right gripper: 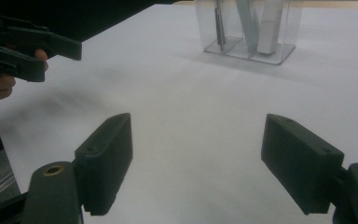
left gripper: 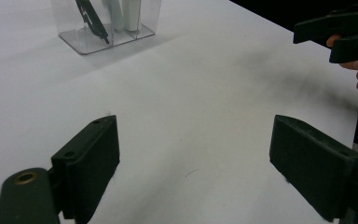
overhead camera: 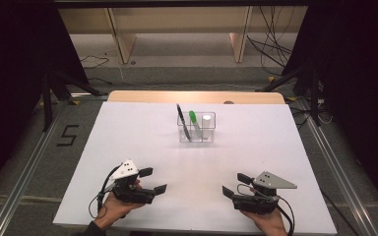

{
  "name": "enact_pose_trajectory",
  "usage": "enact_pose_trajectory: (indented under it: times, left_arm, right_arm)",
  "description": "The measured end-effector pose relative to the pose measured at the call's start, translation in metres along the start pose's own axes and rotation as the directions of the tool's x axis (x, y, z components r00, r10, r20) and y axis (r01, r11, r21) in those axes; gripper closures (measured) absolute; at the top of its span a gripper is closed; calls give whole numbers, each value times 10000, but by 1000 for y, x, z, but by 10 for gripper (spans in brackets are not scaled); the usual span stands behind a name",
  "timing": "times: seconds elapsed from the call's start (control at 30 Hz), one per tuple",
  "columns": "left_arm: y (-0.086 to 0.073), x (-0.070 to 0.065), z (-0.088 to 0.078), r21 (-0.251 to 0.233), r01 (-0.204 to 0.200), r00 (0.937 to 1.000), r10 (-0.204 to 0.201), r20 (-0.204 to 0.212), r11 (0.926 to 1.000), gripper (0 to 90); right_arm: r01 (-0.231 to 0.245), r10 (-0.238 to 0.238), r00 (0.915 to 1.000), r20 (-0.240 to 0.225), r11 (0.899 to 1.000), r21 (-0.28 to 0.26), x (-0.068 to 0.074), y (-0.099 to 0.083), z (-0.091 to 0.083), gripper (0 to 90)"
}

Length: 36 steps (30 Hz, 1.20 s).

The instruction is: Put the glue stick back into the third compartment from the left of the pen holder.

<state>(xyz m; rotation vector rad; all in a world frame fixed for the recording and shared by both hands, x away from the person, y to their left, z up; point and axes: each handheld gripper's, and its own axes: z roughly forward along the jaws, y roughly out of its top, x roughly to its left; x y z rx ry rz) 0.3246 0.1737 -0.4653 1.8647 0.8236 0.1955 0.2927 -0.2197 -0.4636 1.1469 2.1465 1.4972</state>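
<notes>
A clear plastic holder (overhead camera: 197, 128) stands near the middle back of the white table (overhead camera: 128, 137). Inside it lean a black pen (overhead camera: 182, 120), a green-capped marker (overhead camera: 194, 120) and a white marker (overhead camera: 206, 120). The holder (left gripper: 105, 25) also sits far ahead in the left gripper view, and the holder (right gripper: 249, 28) appears far ahead in the right gripper view. My left gripper (overhead camera: 153, 180) rests open at the front left with nothing between its jaws. My right gripper (overhead camera: 235, 185) is open at the front right, likewise with nothing in it. Both grippers point inward toward each other.
A bare wooden strip (overhead camera: 197, 97) runs along the table's far edge. Beyond it lie floor cables (overhead camera: 270, 34) and wooden legs (overhead camera: 120, 34). Black stands (overhead camera: 49, 83) flank the table. A "5" mark (overhead camera: 66, 135) is on the floor at left.
</notes>
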Motion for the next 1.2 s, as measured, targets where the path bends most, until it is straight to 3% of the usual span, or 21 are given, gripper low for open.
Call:
enact_pose_trajectory:
  times: [0.33,1.2]
  left_arm:
    - [-2,-3,0,21,-69,10000,69,-7,10000,156]
    - [-1,-1,0,19,23,10000,-23,-44,10000,156]
  right_arm:
    - [91,-84,9999,150,9989,-455,0,-3,-5,226]
    - [211,-204,9997,168,9990,-390,0,-4,-4,227]
